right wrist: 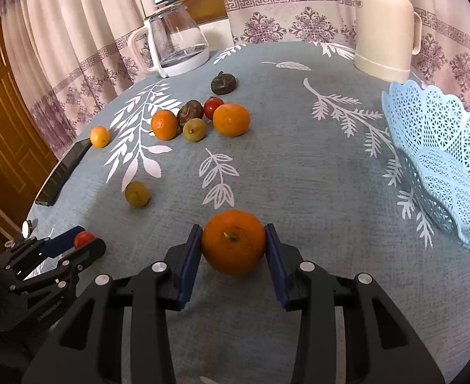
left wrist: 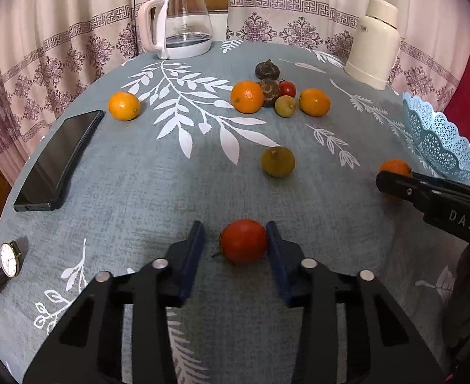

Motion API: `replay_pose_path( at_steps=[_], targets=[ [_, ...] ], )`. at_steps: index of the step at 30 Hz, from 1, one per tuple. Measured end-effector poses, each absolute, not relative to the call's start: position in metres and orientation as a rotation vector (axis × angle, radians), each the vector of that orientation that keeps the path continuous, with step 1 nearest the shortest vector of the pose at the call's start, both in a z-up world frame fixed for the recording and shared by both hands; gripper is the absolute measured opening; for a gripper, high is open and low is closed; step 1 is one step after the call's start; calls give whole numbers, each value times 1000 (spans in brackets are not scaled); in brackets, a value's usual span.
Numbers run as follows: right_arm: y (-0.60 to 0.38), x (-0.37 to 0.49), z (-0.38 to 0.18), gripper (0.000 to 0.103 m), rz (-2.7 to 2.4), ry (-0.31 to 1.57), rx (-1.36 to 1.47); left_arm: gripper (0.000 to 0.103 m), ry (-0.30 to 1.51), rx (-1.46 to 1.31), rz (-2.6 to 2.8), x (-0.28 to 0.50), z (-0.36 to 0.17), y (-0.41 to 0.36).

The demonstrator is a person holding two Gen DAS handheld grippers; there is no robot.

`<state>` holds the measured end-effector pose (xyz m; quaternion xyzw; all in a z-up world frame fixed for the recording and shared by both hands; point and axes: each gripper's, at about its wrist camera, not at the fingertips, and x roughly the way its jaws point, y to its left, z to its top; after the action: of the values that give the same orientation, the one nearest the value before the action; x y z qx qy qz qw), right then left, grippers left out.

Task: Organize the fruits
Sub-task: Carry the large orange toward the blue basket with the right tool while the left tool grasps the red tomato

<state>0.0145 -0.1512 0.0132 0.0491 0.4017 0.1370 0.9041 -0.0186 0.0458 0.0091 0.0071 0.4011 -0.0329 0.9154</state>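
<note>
Step in hand, as judged: both grippers are picking up fruit for transfer to the basket point(right wrist: 440, 166), which is sitting at the right edge of the right wrist frame with no fruit visible inside it.

The right gripper point(right wrist: 233, 246) is grasping an orange point(right wrist: 233, 246) at lower centre of its frame; both blue pads are touching the fruit's sides. The left gripper point(left wrist: 235, 246) is standing spread around a tomato point(left wrist: 243, 245) at lower centre of its frame: the right pad is touching the fruit, while a gap is showing at the left pad, so no grip is established.

Next move, as judged: the left jaws are needing to close on the tomato; the right gripper is needing to lift and travel right, over the basket rim.

The left wrist view is showing a phone point(left wrist: 59, 160) and a watch point(left wrist: 9, 260) along the left edge in full. The right wrist view is showing the basket interior, and a door point(right wrist: 1, 128) at left
</note>
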Motion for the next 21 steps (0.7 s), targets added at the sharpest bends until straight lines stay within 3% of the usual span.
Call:
replay_pose_path(
  at_steps=[1,21],
  targets=[
    [-151,14,14,40,286,825,102,28,825,15,-77,-19,9,45],
    [-200,-10,62,40,241,659,201,28,770,8,-49,-21,29,41]
  ],
)
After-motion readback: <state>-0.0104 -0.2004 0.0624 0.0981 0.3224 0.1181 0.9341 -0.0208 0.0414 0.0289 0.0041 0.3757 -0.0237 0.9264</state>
